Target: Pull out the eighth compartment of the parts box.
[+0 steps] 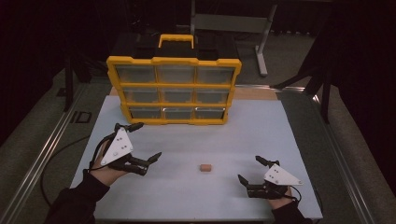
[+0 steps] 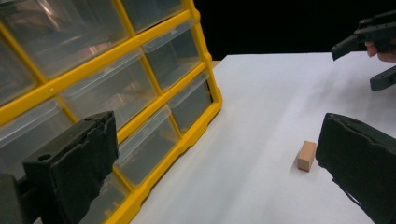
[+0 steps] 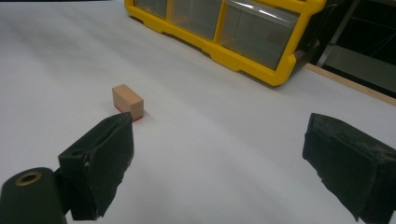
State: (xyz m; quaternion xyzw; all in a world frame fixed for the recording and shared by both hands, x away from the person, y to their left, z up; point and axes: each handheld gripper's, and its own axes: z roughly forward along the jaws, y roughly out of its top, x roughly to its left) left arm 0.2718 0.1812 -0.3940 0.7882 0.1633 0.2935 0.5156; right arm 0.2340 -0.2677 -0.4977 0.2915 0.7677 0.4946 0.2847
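The left gripper (image 1: 148, 141) holds its jaws wide apart, empty, just in front of the yellow drawer organizer (image 1: 173, 88); the right gripper (image 1: 249, 170) also gapes empty; the small wooden block (image 1: 205, 167) lies on the white counter (image 1: 261, 126) between both jaws, touching neither.

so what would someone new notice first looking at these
The yellow drawer organizer stands upright at the far edge of the white table, its clear drawers facing the person. Next comes the small wooden block, alone on the table's near half, between the left gripper and the right gripper, both open and holding nothing.
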